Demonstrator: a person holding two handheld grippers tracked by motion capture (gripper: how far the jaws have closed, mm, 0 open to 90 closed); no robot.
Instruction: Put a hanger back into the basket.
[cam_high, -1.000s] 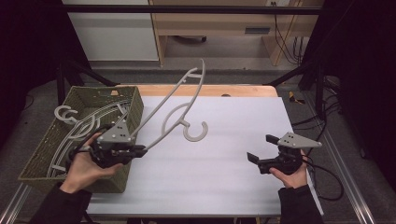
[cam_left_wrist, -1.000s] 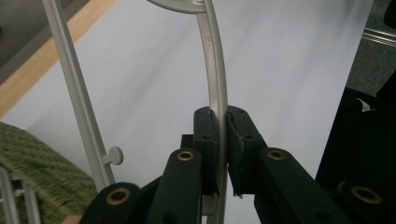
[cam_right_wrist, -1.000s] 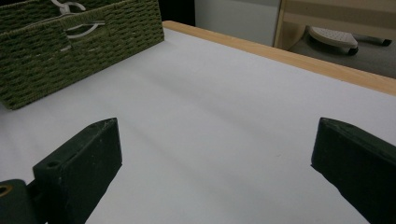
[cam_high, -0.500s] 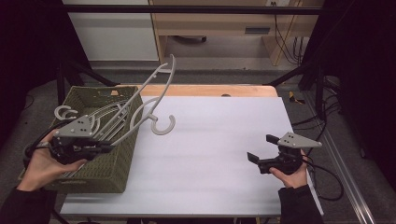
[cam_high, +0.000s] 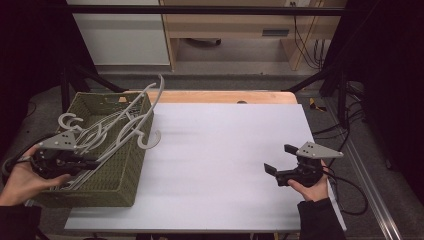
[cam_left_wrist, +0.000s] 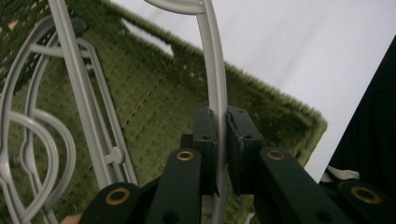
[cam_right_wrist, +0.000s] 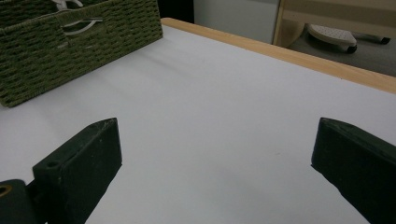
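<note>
The left gripper (cam_high: 92, 162) clamps the thin arm of a grey hanger (cam_left_wrist: 215, 88), holding it above the green woven basket (cam_high: 131, 175), probably to place it with the other hangers (cam_high: 82, 132). The right gripper (cam_high: 281, 160) rests wide and empty above the tabletop (cam_high: 225, 150).

The white table (cam_high: 225, 165) lies open from the green woven basket (cam_high: 127, 175) at its left edge to the right gripper (cam_high: 280, 161) near the right edge, while grey hangers (cam_high: 107, 132) crowd the basket and jut over its right rim.
</note>
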